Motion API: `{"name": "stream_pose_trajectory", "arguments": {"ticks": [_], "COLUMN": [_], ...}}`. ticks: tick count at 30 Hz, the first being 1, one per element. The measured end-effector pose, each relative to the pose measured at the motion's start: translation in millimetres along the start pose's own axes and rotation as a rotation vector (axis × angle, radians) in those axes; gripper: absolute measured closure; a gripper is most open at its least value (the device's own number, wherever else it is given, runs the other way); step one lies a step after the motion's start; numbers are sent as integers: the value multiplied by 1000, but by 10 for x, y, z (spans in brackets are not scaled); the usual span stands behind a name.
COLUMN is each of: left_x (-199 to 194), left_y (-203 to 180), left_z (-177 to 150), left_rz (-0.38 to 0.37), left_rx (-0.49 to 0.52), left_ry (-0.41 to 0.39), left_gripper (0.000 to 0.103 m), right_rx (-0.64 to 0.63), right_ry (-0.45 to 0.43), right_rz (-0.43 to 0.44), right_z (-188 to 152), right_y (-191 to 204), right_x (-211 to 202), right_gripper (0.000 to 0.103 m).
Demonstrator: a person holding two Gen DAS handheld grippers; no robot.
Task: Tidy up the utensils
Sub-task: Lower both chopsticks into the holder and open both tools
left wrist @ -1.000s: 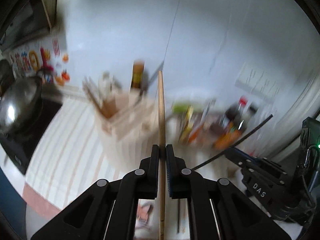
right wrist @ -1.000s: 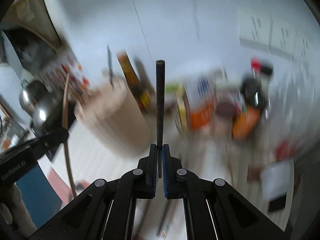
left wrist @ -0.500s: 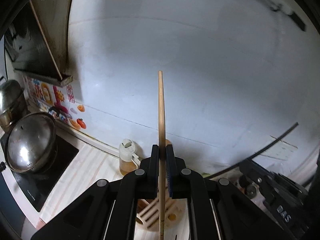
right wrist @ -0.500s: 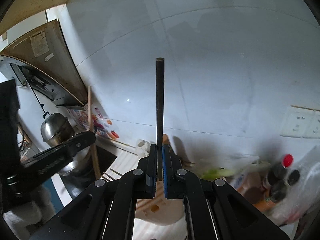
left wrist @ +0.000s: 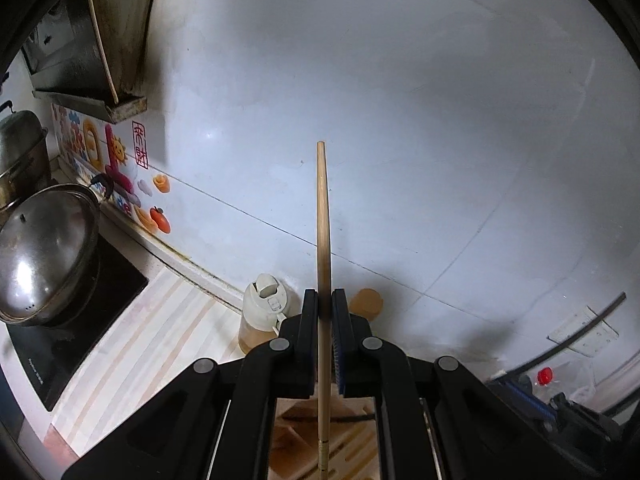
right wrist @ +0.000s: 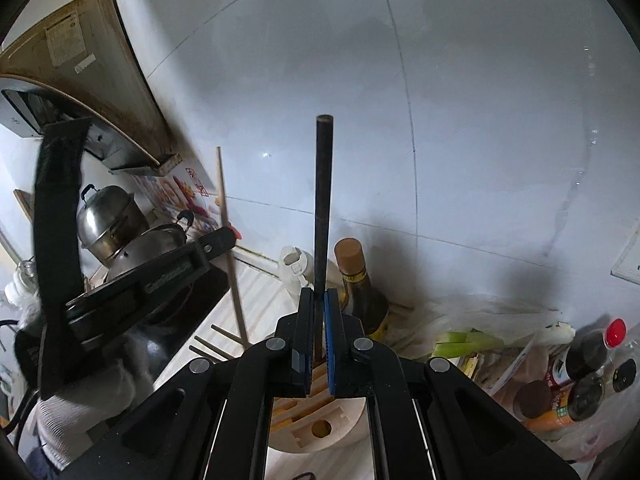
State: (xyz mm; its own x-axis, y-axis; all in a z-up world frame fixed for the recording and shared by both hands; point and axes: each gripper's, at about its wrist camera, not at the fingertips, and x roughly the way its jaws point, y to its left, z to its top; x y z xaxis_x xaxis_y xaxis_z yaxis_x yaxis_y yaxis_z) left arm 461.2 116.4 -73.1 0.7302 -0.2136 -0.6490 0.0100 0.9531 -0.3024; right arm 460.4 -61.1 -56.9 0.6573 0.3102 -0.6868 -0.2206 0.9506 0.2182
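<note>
Over a kitchen counter point(left wrist: 132, 344), the left gripper point(left wrist: 325, 308) is clamped on a pale wooden chopstick point(left wrist: 322, 216) that stands upright against the white tiled wall point(left wrist: 400, 120), while the right gripper point(right wrist: 319, 308) is clamped on a black chopstick point(right wrist: 322, 200), also upright. Both hang above a round wooden utensil holder point(right wrist: 320, 428) with slots, just beside a brown bottle point(right wrist: 356, 280) and a white-capped oil jug point(left wrist: 260, 312). Lidded steel pots point(left wrist: 44, 248) sit on the cooktop at left, sauce bottles point(right wrist: 592, 356) at right
</note>
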Motion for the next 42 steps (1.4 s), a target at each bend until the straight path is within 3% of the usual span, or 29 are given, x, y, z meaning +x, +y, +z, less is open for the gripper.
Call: {"name": "stream_pose_trajectory", "arguments": {"ticks": [10,23,29,42], "left_x": [369,382,518,253], "left_y": [20,24,13,19], "left_z": [-162,-46,-141,-399], "left_rz": [22,43,47,-2], "left_rx": [21,25,48,81], "left_ry": [52,14,57,126], "left_gripper": [98,98,98,97], "right_rx": [-14,-20,-25,-23], "right_ry": [28,33,40,122], "right_rz": [-8,-9,-11,-4], "right_z": [-46,-16,-29,63], "right_y": [-65,-138,-125,-126], "right_x": [67,56,39,148], "right_gripper": [98,98,98,98]}}
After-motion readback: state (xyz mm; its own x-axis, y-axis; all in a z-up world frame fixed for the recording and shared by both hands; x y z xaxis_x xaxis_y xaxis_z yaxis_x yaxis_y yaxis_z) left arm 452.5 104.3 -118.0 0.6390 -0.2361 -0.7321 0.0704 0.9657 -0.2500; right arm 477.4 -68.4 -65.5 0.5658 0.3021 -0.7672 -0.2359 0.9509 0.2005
